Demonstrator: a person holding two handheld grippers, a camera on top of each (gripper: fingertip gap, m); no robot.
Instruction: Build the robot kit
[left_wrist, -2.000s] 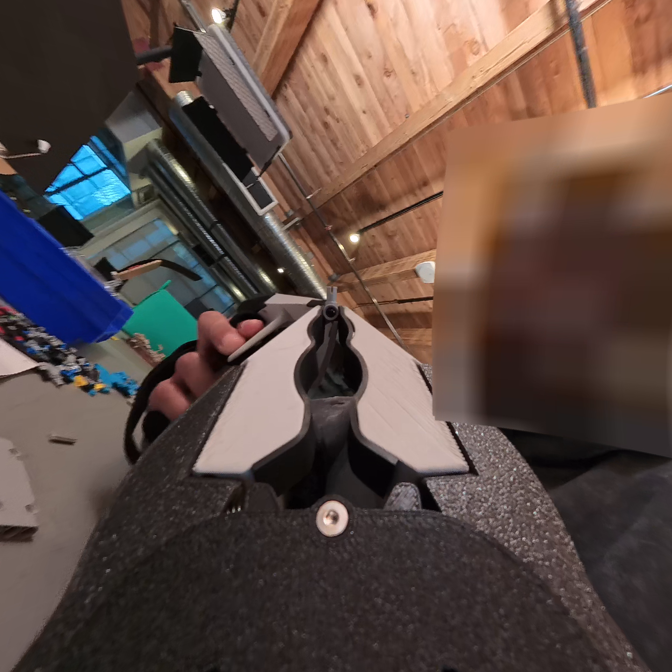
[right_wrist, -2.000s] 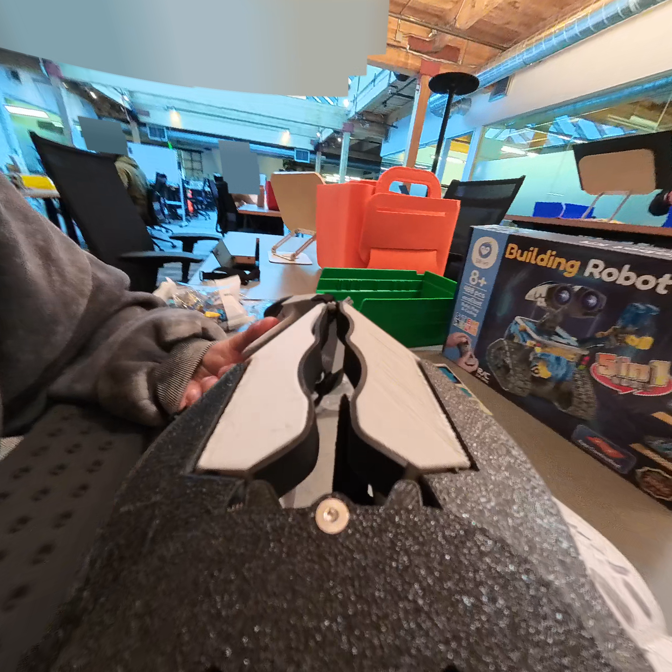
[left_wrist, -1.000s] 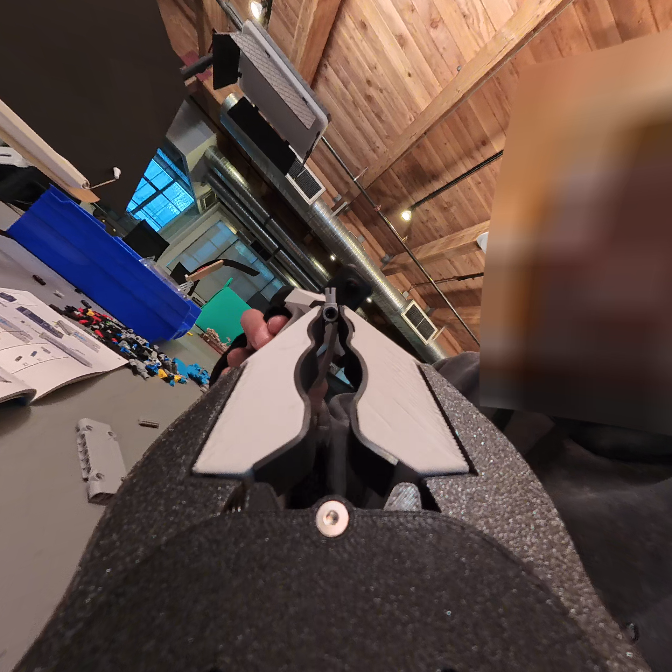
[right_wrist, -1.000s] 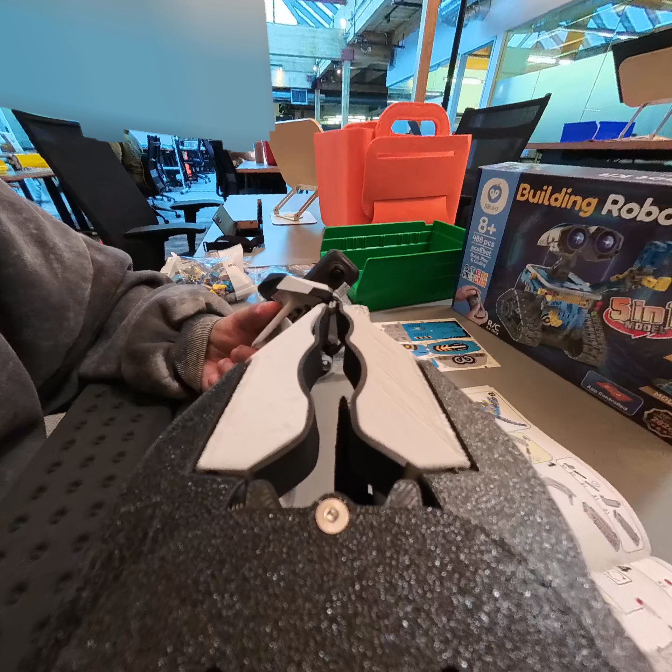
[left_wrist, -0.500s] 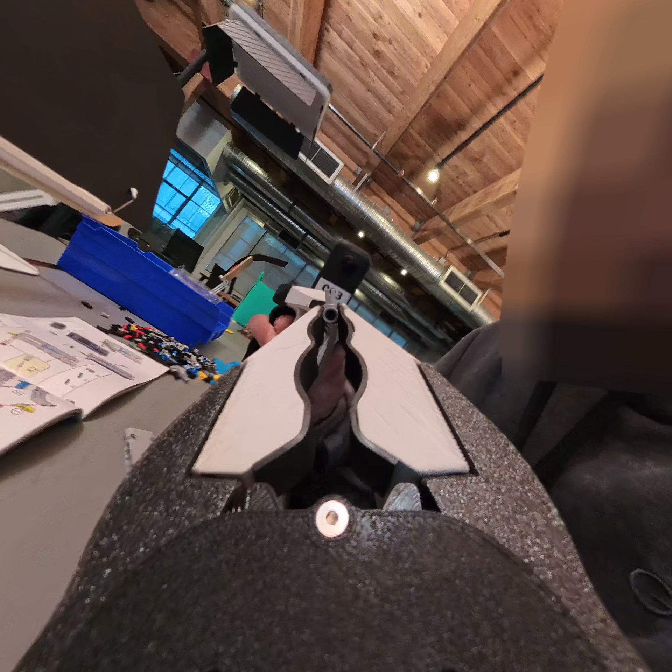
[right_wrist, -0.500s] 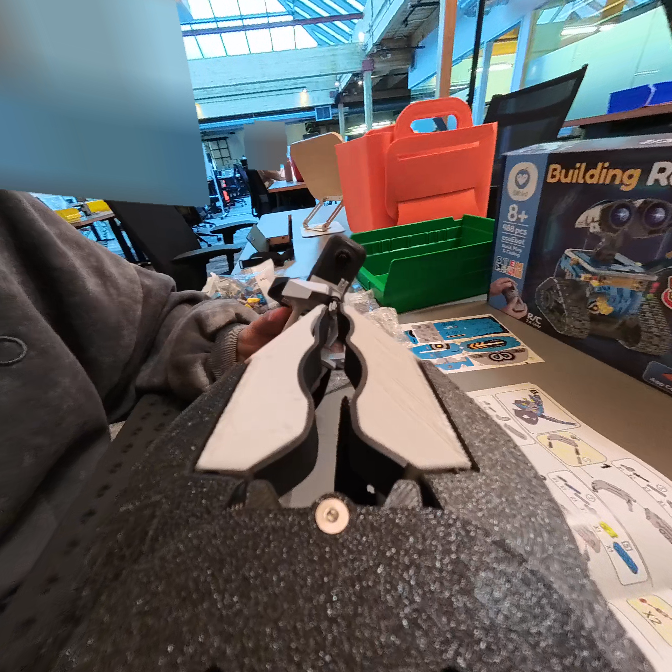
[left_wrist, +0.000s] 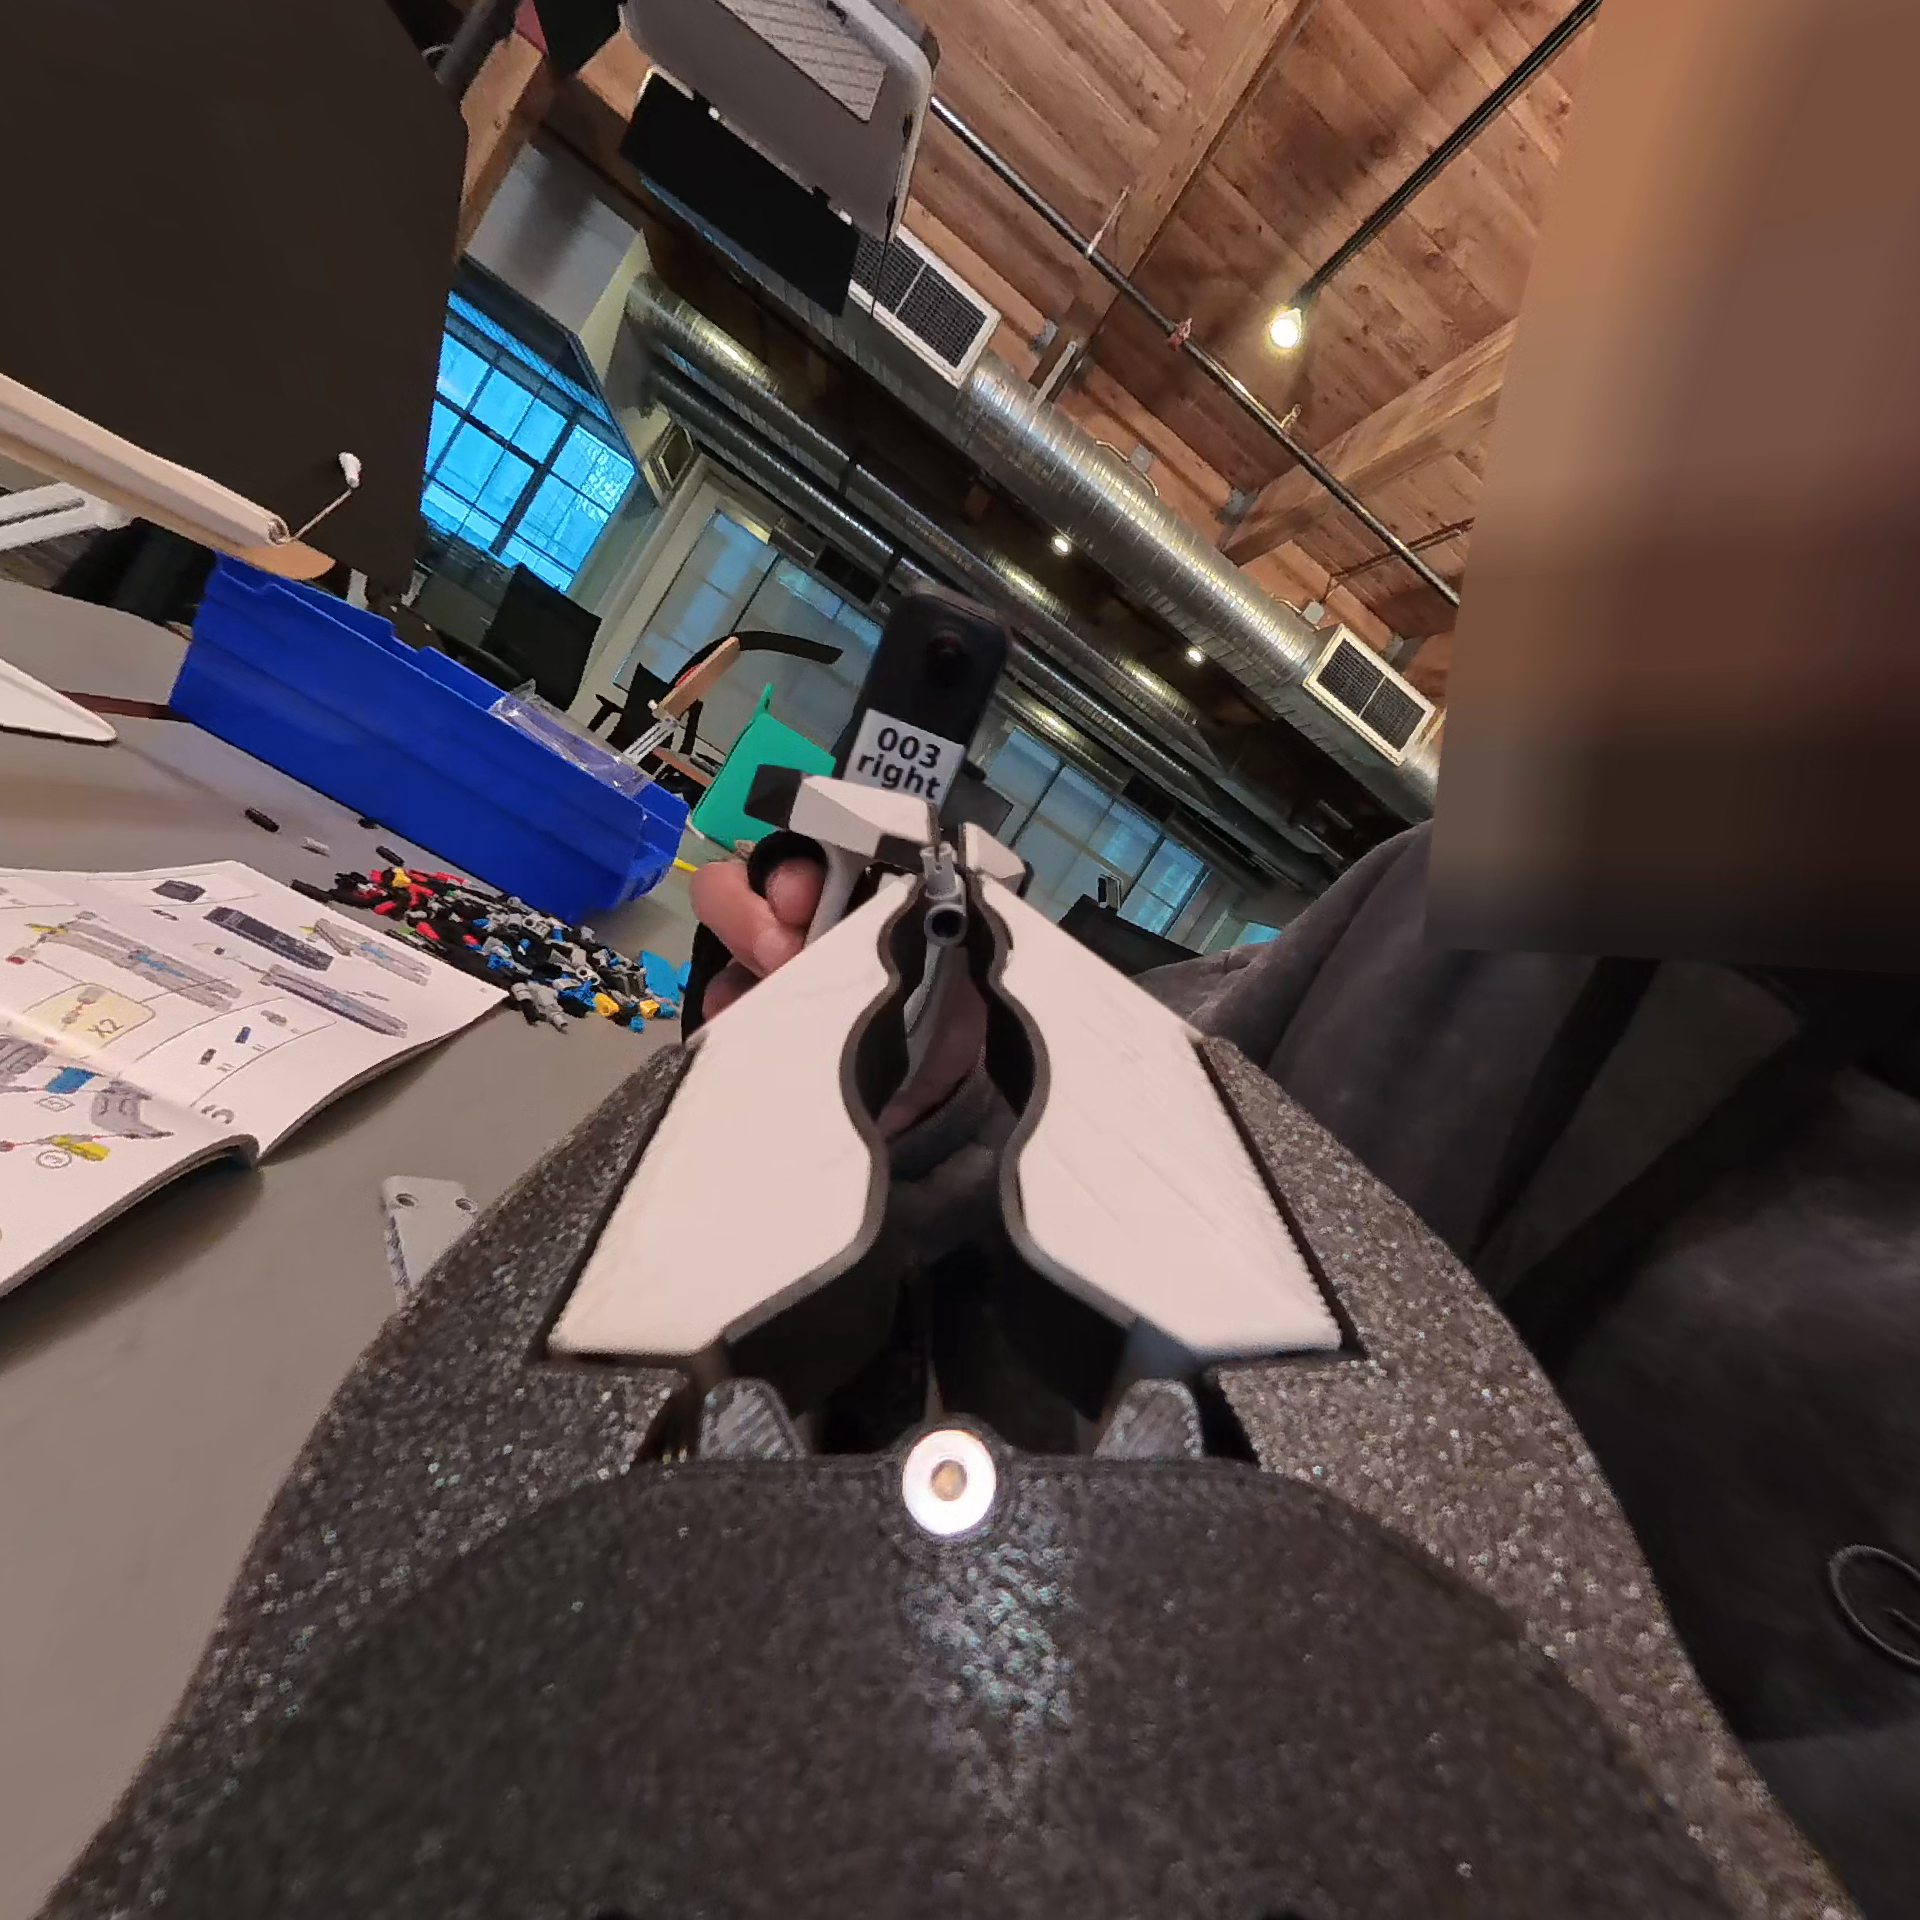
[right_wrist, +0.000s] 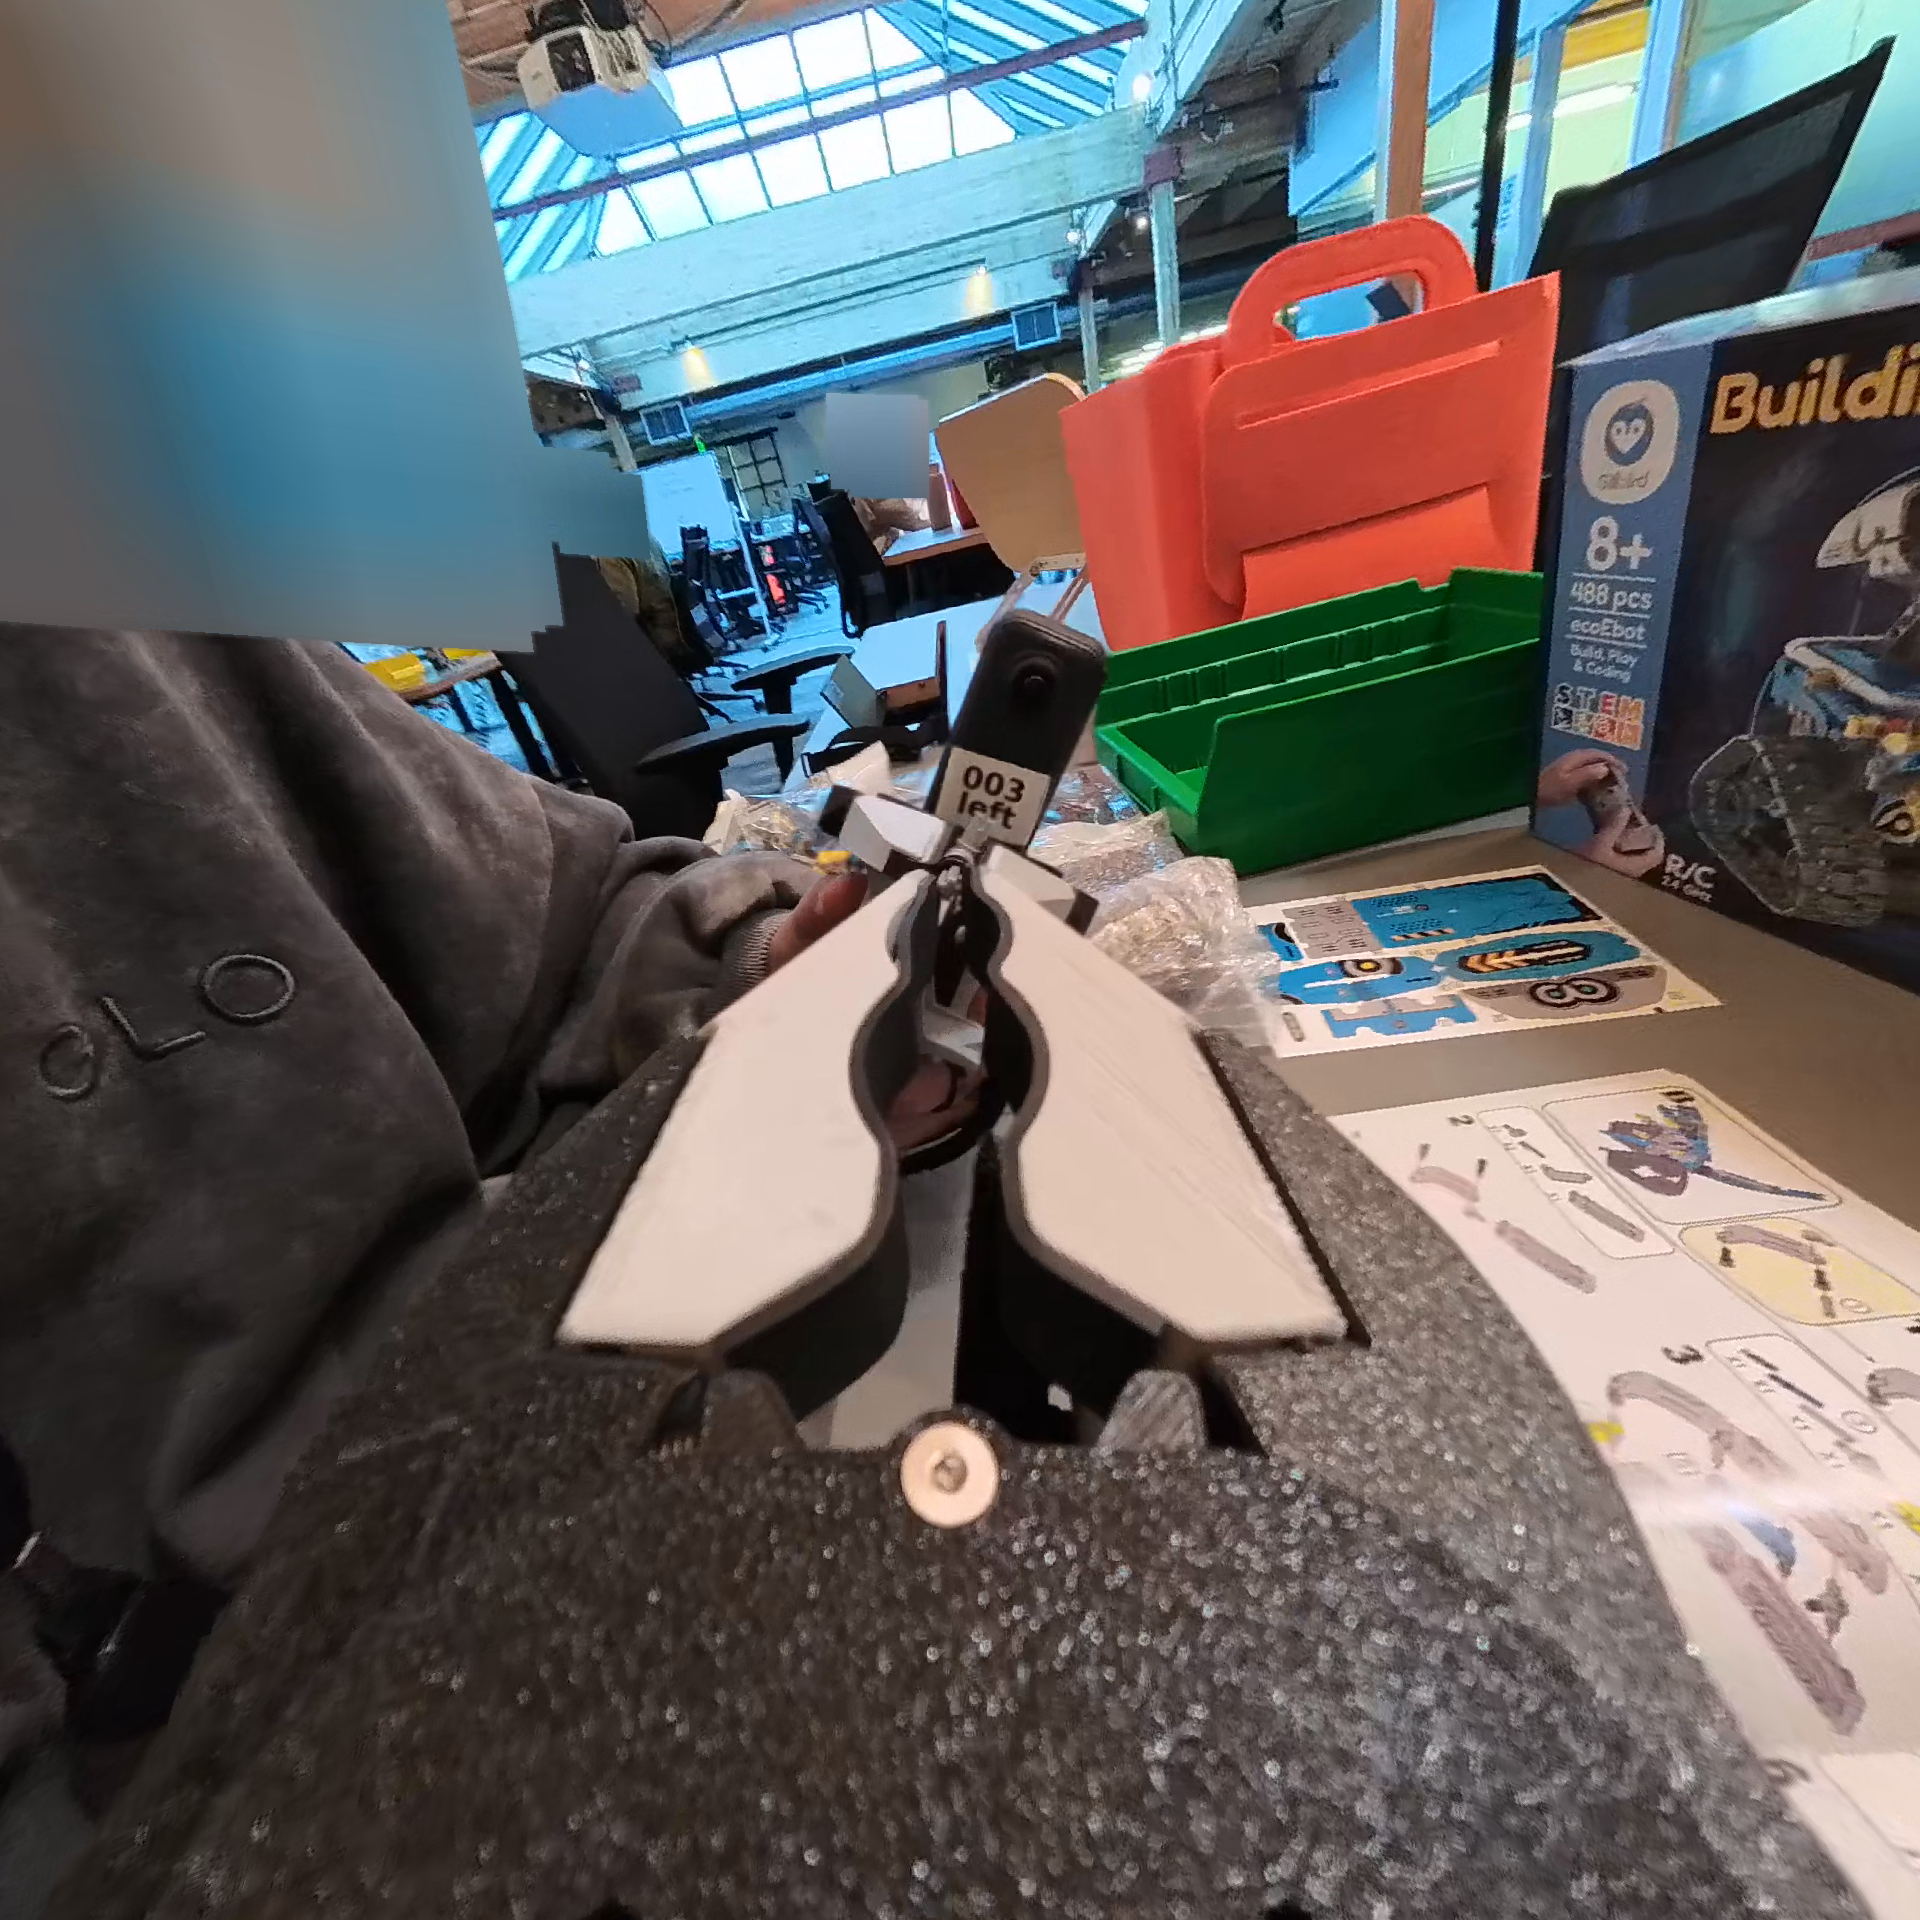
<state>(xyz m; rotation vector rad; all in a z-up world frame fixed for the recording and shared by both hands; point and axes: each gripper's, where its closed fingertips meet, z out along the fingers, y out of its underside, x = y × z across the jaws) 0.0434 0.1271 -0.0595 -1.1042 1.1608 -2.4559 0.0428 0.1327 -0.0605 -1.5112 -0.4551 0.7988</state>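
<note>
The two grippers face each other tip to tip above the edge of the grey table (left_wrist: 208, 1403), each camera looking straight at the other tool. The left gripper (left_wrist: 943, 920) is closed on a small grey tube (left_wrist: 942, 923) with its open end toward the lens. The right gripper (right_wrist: 954, 909) has its fingers drawn together around what looks like a thin dark piece, though it is too small to name. Both are lifted clear of the table, seemingly so the pieces can meet. An open instruction booklet (left_wrist: 187, 1018) lies beside a scatter of small bricks (left_wrist: 499, 940) and a blue bin (left_wrist: 416, 748); a green bin (right_wrist: 1320, 707) and toy box (right_wrist: 1745, 644) stand farther off.
</note>
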